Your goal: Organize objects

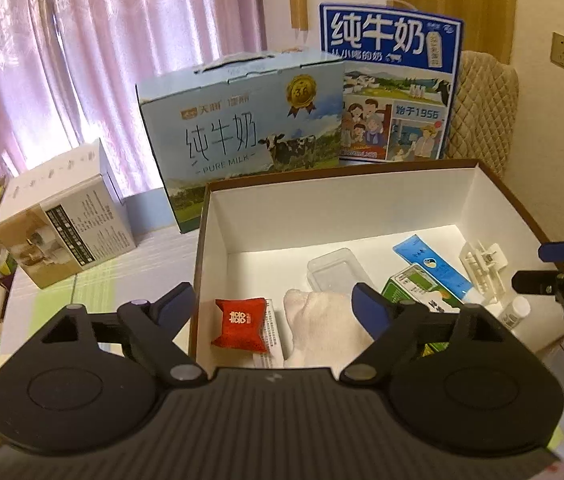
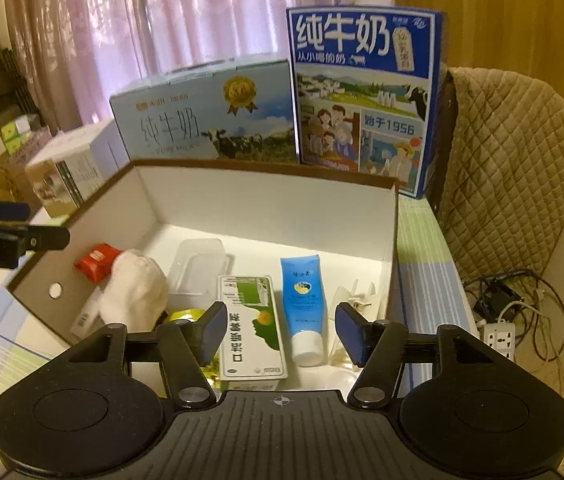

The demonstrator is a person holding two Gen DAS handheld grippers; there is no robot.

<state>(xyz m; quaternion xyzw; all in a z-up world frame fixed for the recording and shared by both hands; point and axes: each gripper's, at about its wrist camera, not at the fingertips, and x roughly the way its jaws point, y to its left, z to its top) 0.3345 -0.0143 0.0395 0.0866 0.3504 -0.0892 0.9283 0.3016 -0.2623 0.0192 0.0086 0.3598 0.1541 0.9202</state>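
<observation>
An open cardboard box [image 1: 322, 216] with a white inside holds the objects. My left gripper [image 1: 274, 304] hangs open over its near left corner, above a red packet [image 1: 240, 322] and a white cloth [image 1: 318, 320], with nothing between its fingers. My right gripper [image 2: 282, 330] stands open over the near right part of the box [image 2: 266, 200]. A green-and-white carton [image 2: 252, 332] and a blue tube [image 2: 302, 304] lie below its gap, untouched. A clear plastic tub [image 2: 198, 268] and a white clip [image 1: 482, 268] also lie inside. Each gripper shows at the edge of the other's view: the right gripper [image 1: 530, 268], the left gripper [image 2: 38, 224].
Behind the box stand a light-blue milk case [image 1: 242, 132] and a taller dark-blue milk case [image 1: 394, 84]. A beige carton [image 1: 62, 220] sits to the left. A quilted chair back [image 2: 514, 168], cables and a power strip [image 2: 500, 338] are to the right.
</observation>
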